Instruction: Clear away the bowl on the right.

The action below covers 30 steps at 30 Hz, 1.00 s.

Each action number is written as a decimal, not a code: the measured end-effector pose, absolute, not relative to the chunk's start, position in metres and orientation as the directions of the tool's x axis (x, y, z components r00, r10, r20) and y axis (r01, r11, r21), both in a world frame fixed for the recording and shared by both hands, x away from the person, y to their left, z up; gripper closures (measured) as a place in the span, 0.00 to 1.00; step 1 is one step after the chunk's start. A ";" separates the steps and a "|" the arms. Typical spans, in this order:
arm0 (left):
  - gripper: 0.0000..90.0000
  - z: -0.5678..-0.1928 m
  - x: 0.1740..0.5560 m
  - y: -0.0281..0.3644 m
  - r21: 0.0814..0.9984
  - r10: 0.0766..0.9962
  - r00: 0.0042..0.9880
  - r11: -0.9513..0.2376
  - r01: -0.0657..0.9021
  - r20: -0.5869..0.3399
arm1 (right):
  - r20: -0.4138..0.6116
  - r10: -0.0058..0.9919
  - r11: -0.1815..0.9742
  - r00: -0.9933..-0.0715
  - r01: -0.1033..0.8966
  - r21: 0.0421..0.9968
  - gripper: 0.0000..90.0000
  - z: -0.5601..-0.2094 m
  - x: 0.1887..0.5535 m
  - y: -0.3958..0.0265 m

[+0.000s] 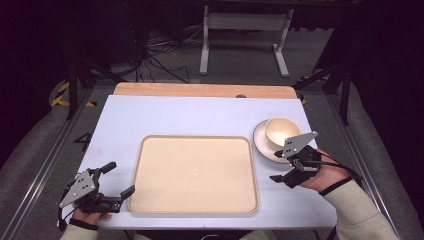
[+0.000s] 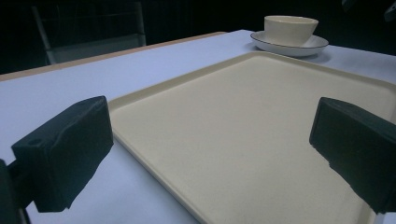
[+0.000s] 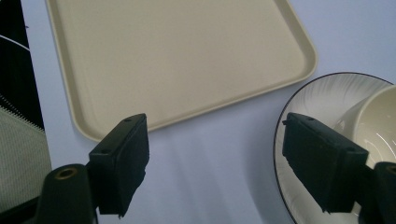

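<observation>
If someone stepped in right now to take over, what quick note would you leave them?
Left gripper: open, holding nothing, at the tray's near left corner.
Right gripper: open, holding nothing, hovering beside the plate, one jaw over its rim.
Bowl: sits on the plate, to the right of the tray.
Done: nothing moved onto the tray yet.
Left: probably grasp the plate with the bowl and set it on the tray.

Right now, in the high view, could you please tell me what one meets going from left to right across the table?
Left gripper → tray → plate with the bowl on it; the right gripper sits just in front of the plate, so its place in the order is unclear.
</observation>
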<state>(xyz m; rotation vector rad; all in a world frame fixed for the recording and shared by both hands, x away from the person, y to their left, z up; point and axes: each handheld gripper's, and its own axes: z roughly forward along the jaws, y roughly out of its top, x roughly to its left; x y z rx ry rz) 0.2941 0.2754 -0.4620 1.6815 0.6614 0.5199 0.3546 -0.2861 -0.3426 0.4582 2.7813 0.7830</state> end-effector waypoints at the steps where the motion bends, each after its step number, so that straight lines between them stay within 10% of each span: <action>1: 0.00 -0.462 0.294 0.275 0.979 0.674 0.739 -0.143 0.147 -0.013 | -0.124 0.355 0.808 -0.927 0.238 0.539 0.26 -0.341 0.355 -0.286; 30: 0.00 -0.462 0.293 0.276 0.979 0.673 0.740 -0.146 0.145 -0.009 | -0.153 0.414 0.807 -0.897 0.284 0.517 0.39 -0.328 0.426 -0.311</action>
